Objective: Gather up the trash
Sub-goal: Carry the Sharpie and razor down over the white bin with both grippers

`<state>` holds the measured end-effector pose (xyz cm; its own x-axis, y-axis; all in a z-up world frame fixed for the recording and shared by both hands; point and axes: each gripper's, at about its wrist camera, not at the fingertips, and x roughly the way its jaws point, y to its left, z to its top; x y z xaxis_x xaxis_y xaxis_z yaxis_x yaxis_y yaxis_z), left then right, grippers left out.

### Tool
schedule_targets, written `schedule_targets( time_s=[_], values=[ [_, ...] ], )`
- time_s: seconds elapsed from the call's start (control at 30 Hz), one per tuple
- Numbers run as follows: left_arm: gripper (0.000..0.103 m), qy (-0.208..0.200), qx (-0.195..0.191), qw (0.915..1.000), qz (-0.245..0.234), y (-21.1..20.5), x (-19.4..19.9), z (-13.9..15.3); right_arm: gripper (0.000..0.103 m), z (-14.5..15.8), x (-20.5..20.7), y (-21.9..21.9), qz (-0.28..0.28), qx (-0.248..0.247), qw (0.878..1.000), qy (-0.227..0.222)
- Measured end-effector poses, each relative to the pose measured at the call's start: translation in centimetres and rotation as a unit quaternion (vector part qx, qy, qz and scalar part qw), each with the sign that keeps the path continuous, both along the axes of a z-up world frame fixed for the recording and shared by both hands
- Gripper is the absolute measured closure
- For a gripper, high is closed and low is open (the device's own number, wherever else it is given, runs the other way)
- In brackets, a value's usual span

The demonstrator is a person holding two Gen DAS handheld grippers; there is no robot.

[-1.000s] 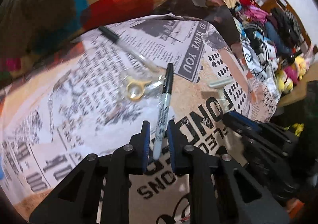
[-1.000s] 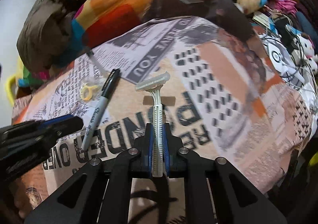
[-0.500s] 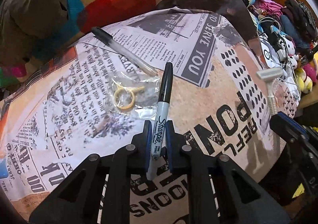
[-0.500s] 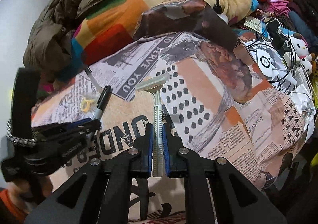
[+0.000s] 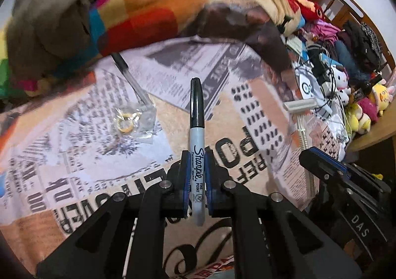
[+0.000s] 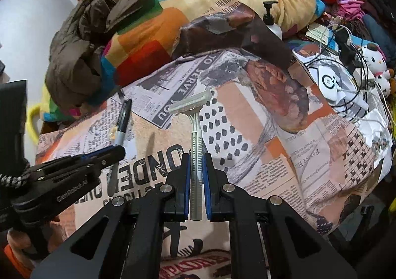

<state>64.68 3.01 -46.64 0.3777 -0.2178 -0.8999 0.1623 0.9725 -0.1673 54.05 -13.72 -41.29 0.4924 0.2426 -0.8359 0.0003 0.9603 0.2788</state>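
We have the left gripper (image 5: 196,177) clamped on the marker (image 5: 197,152) mid-barrel, lifted above the bedspread (image 5: 99,180). Right gripper (image 6: 196,177) is clamped on the razor (image 6: 195,145) handle. Both look light, stiff, smooth; keep clear of the blade. No bin visible. Small bag (image 5: 135,120) holds a yellow ring.

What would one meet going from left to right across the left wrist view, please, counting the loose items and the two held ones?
Clear pen → bagged yellow ring → Sharpie marker in the left claw → razor in the right claw.
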Motion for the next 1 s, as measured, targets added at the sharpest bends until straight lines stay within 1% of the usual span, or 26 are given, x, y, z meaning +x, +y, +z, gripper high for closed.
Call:
schedule_targets(
  time_s=[0.1, 0.23, 0.4, 0.47, 0.57, 0.67, 0.83, 1.0],
  values=[
    [0.093, -0.015, 0.009, 0.9996, 0.021, -0.7, -1.9, 1.7, 0.094, 1.3, -0.5, -0.7, 0.02, 0.005, 1.0, -0.01],
    [0.093, -0.032, 0.003, 0.9975, 0.063, -1.3, -4.9, 4.4, 0.094, 3.7, -1.5, -1.9, 0.061, 0.009, 0.998, -0.027],
    [0.093, -0.058, -0.016, 0.9902, 0.126, -2.0, -9.5, 7.5, 0.094, 6.1, -3.2, -2.9, 0.111, -0.004, 0.993, -0.04],
    [0.093, -0.063, -0.022, 0.9878, 0.14, -2.2, -11.0, 8.2, 0.094, 6.7, -4.3, -3.2, 0.129, -0.008, 0.991, -0.043],
    [0.093, -0.065, -0.026, 0.9855, 0.155, -2.4, -13.6, 8.8, 0.094, 7.0, -5.8, -3.3, 0.143, -0.005, 0.989, -0.043],
    [0.093, -0.064, -0.022, 0.985, 0.159, -2.2, -15.5, 9.1, 0.094, 7.1, -7.3, -3.2, 0.147, 0.007, 0.988, -0.04],
    [0.093, -0.061, -0.015, 0.9854, 0.158, -1.8, -18.6, 8.5, 0.094, 7.0, -9.9, -2.4, 0.15, 0.024, 0.988, -0.035],
    [0.093, -0.063, -0.027, 0.9849, 0.159, -1.0, -22.0, 7.8, 0.094, 6.7, -12.8, -1.7, 0.148, 0.019, 0.988, -0.029]
  ],
)
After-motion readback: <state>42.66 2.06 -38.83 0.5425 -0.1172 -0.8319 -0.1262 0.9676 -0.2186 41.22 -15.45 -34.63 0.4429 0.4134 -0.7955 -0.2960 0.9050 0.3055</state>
